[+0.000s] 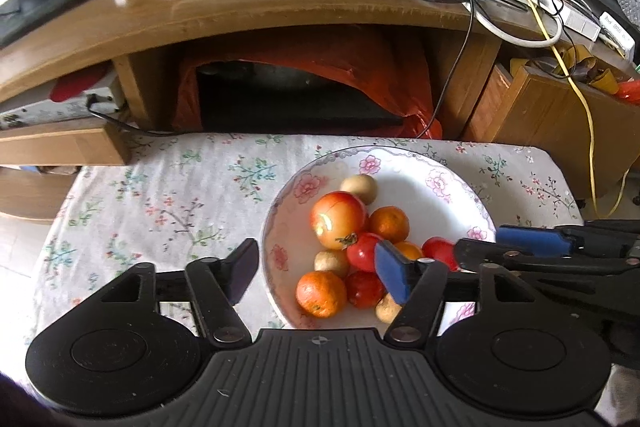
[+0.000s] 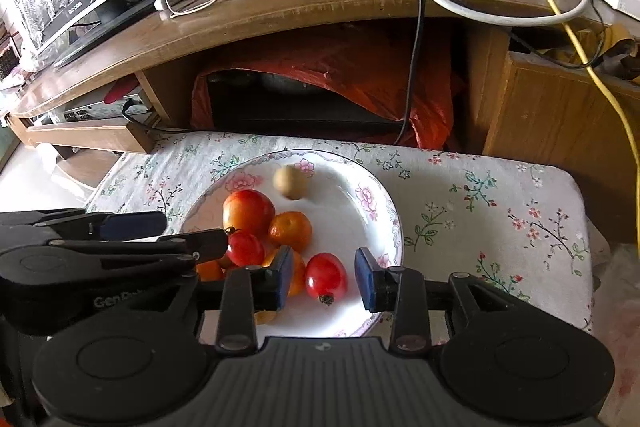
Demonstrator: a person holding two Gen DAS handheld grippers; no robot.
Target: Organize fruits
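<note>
A floral-rimmed white plate (image 1: 460, 187) (image 2: 352, 211) holds several fruits: a large red-orange tomato (image 1: 338, 219), oranges (image 1: 389, 224), small red tomatoes (image 1: 362, 251) and small brown round fruits (image 1: 359, 187). My left gripper (image 1: 320, 273) hangs open over the plate's left half, with nothing touching its pads. My right gripper (image 2: 325, 279) straddles one small red tomato (image 2: 326, 277) that lies on the plate. A gap shows on each side of that tomato, so the gripper is open. Each gripper shows in the other's view, the right gripper (image 1: 480, 239) and the left gripper (image 2: 196, 230).
The plate sits on a small table under a floral cloth (image 1: 160, 207). Behind stands a wooden TV cabinet (image 1: 280, 7) with a router and tangled cables, and a red bag (image 1: 416, 123) in its recess. An open wooden drawer (image 1: 540, 107) is at the right.
</note>
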